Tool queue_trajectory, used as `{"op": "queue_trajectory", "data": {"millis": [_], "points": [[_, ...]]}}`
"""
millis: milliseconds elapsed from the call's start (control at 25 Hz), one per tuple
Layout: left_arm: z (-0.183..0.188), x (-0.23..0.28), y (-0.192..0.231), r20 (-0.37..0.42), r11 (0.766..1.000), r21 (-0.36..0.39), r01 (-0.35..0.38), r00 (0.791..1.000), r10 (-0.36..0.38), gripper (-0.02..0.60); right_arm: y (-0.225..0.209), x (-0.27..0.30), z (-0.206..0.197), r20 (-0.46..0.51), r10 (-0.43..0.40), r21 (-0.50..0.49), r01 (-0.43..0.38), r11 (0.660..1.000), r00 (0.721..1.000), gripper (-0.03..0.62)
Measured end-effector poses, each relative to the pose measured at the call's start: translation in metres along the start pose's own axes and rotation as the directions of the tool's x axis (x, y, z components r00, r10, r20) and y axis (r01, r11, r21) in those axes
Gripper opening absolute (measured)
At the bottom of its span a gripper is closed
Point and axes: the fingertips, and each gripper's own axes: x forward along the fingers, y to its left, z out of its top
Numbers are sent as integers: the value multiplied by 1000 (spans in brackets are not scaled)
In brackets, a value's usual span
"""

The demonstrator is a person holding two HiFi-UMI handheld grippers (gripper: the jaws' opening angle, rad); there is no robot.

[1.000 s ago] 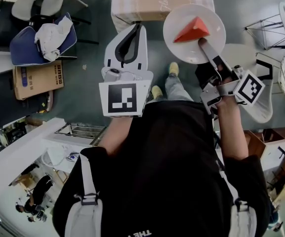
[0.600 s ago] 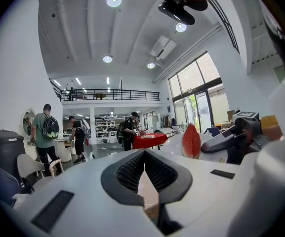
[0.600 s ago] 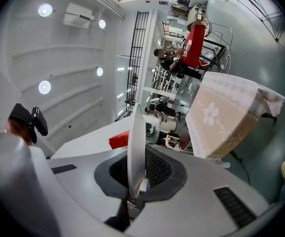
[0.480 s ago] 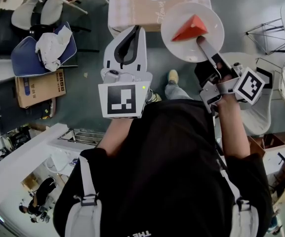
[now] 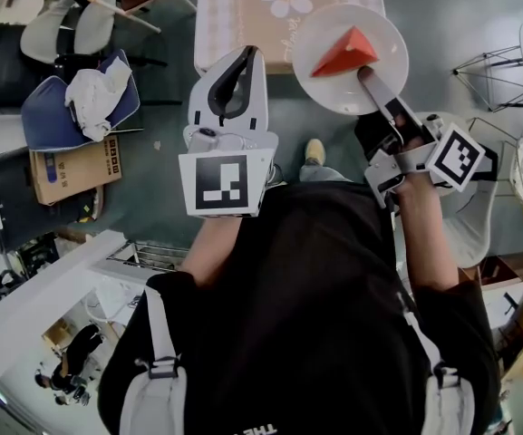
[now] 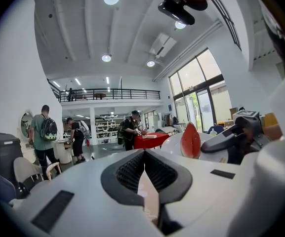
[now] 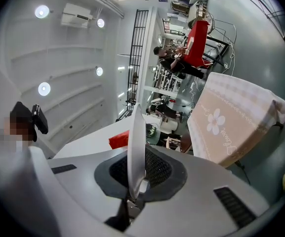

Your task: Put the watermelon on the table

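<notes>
Over on the left of the head view there's a cardboard box (image 5: 71,166) on the floor, just below a chair with a blue cushion (image 5: 80,98) and a white cloth dumped on it.

Next comes the left gripper (image 5: 250,53), held out level over the floor. Its jaws are closed tip to tip with nothing in them, and the left gripper view (image 6: 144,151) shows the same thing: the dark pads meet at the front with nothing between them.

Ahead of it is the table (image 5: 243,16), with a beige cloth and a daisy print on it.

Right of that is the white plate (image 5: 329,93), with the watermelon (image 5: 344,54) wedge sitting on it, red face up. From above, the plate's far rim overlaps the table's near edge and the rest of it is over the floor.

The right gripper (image 5: 365,72) is clamped tight on the plate's near rim, so the watermelon sits just past its fingertips, further in on the plate. It isn't touched by the jaws themselves.

The right gripper view (image 7: 137,184) has the plate (image 7: 136,147) edge-on between the pads. A bit of red watermelon (image 7: 118,139) pokes out on one side and the table (image 7: 226,127) is off on the other.

From the left gripper view the wedge (image 6: 190,141) is off to the right, apart from that gripper.
</notes>
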Motion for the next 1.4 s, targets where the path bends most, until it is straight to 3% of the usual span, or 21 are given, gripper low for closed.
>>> {"op": "queue_trajectory", "data": {"millis": [440,1400], "points": [[4,45,-10,-11,1000,16,-25,1000,25,11,-19,15,38,-50,27,-1,-27,1000,998,20],[6,48,-22,-32,997,64,-36,999,38,11,-23,17,40,-75,75,35,-73,997,994,20]]}}
